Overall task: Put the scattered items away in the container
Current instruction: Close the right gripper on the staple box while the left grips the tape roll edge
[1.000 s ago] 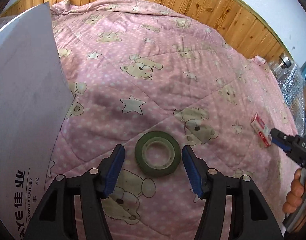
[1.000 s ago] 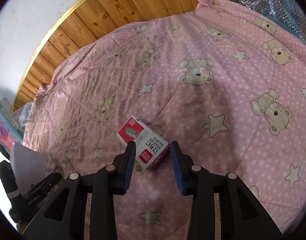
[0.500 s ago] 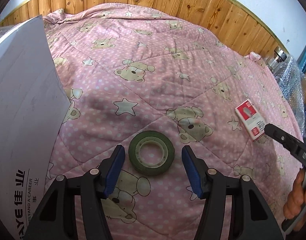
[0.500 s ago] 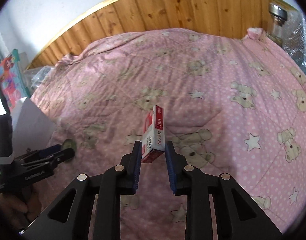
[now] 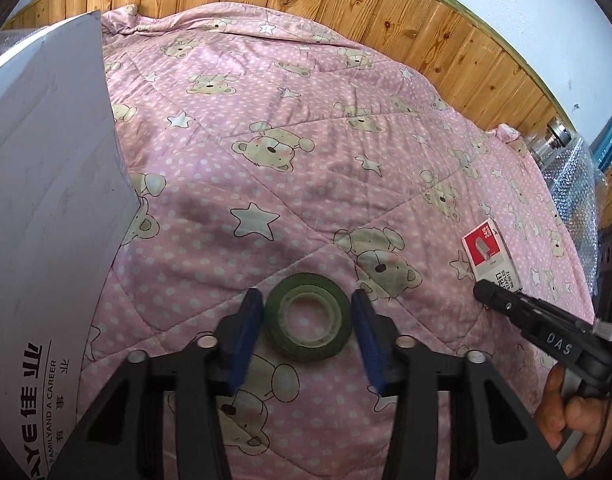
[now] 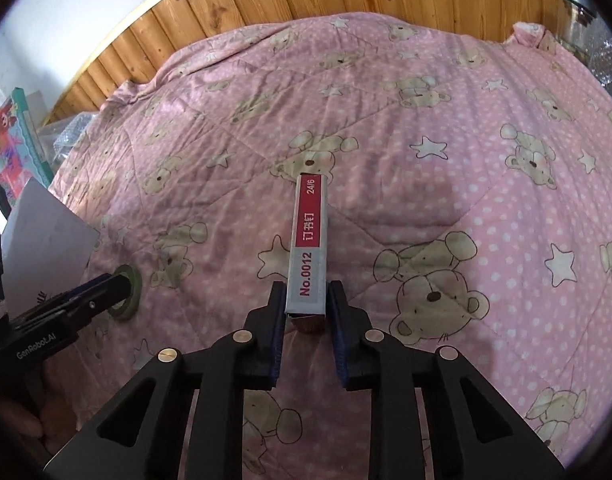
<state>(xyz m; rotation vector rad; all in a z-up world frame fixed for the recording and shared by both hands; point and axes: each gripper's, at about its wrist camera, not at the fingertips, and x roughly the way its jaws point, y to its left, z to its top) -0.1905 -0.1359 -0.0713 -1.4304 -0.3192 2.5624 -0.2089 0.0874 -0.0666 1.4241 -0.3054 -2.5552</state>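
A green tape roll (image 5: pixel 308 316) lies flat on the pink bear quilt (image 5: pixel 290 184). My left gripper (image 5: pixel 306 298) has its blue pads touching both sides of the roll, which rests on the quilt. The right gripper (image 6: pixel 307 288) is shut on the near end of a red and white staple box (image 6: pixel 309 252), held on its narrow edge above the quilt. The left wrist view shows that box (image 5: pixel 491 254) at the right, with the right gripper (image 5: pixel 486 292) under it. A grey cardboard container wall (image 5: pixel 46 200) rises to the left of the tape; its inside is hidden.
A wooden panel (image 5: pixel 346 4) runs along the far side of the bed. Bubble wrap (image 5: pixel 574 188) and a jar (image 5: pixel 554 140) stand past the right edge. A colourful box (image 6: pixel 10 140) stands at the left. A person's hand (image 5: pixel 574 412) holds the right gripper.
My left fingers have closed in from a wide stance onto the tape roll. The right gripper closed on the staple box, lifted it and turned it onto its edge.
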